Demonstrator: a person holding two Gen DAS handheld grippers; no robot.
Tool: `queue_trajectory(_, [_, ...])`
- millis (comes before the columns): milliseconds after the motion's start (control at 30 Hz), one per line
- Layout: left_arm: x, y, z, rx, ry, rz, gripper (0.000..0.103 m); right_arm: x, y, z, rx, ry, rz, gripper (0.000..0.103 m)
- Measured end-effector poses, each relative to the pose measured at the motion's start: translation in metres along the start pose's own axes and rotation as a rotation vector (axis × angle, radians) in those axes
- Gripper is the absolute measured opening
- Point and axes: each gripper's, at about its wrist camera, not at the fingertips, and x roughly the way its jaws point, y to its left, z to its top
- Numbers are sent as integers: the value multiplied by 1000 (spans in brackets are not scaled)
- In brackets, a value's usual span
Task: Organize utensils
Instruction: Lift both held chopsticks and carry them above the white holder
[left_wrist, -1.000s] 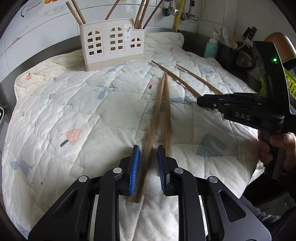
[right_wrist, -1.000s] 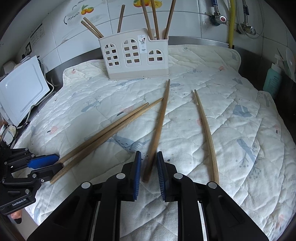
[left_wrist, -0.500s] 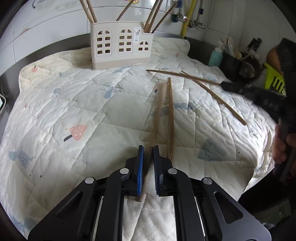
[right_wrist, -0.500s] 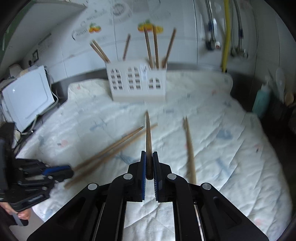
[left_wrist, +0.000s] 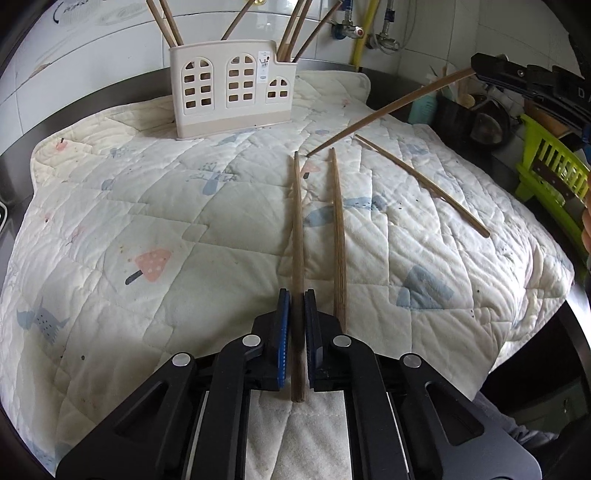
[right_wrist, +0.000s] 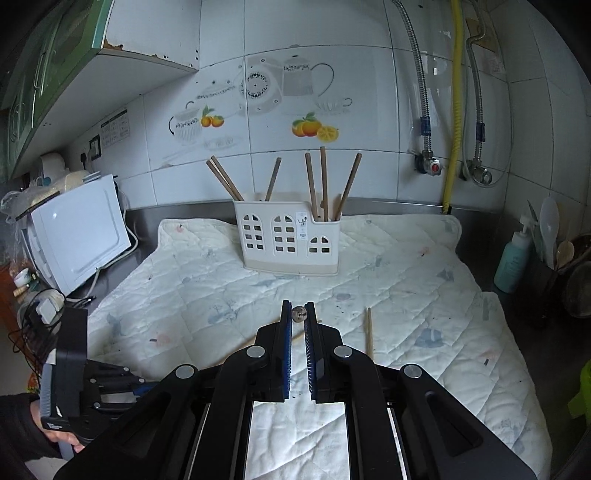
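In the left wrist view my left gripper (left_wrist: 297, 295) is shut on the near end of a wooden chopstick (left_wrist: 297, 221) that lies along the quilt. A second chopstick (left_wrist: 338, 236) lies just right of it, and a third (left_wrist: 421, 184) lies farther right. My right gripper (left_wrist: 476, 68) at the upper right is shut on another chopstick (left_wrist: 388, 110), which is raised with its far tip low over the quilt. In the right wrist view that chopstick (right_wrist: 297, 313) shows end-on between my right gripper's (right_wrist: 298, 314) pads. The cream utensil holder (right_wrist: 288, 247) stands at the back with several chopsticks upright in it.
A pale quilt (left_wrist: 147, 206) covers the steel counter. A white microwave (right_wrist: 77, 236) stands at the left. A teal bottle (right_wrist: 513, 262) and dark pots are at the right, and a green rack (left_wrist: 554, 173) is beside them. Pipes and taps run down the tiled wall.
Both grippers have closed on a chopstick each. The right one has risen, lifting its chopstick off the quilt. The left one has stayed low.
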Motion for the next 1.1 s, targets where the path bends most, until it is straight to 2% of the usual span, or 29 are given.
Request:
queue_trajectory(167, [-16, 8, 10, -32, -48, -20, 5, -6, -2, 14, -27, -6, 16, 7])
queue_trajectory(433, [-49, 21, 44, -61, -183, -10, 5, -11, -11, 45, -49, -5, 66, 7])
queue_trajectory(767, [-63, 20, 74, -48, -253, 1, 5, -19, -6, 80, -101, -44, 87, 7])
queue_trajectory(900, [-73, 23, 94, -41, -282, 11, 5, -14, -6, 110, -132, -63, 95, 6])
queue_trajectory(1100, [-84, 35, 131, -39, -319, 21, 5, 1, -5, 174, -141, -116, 114, 6])
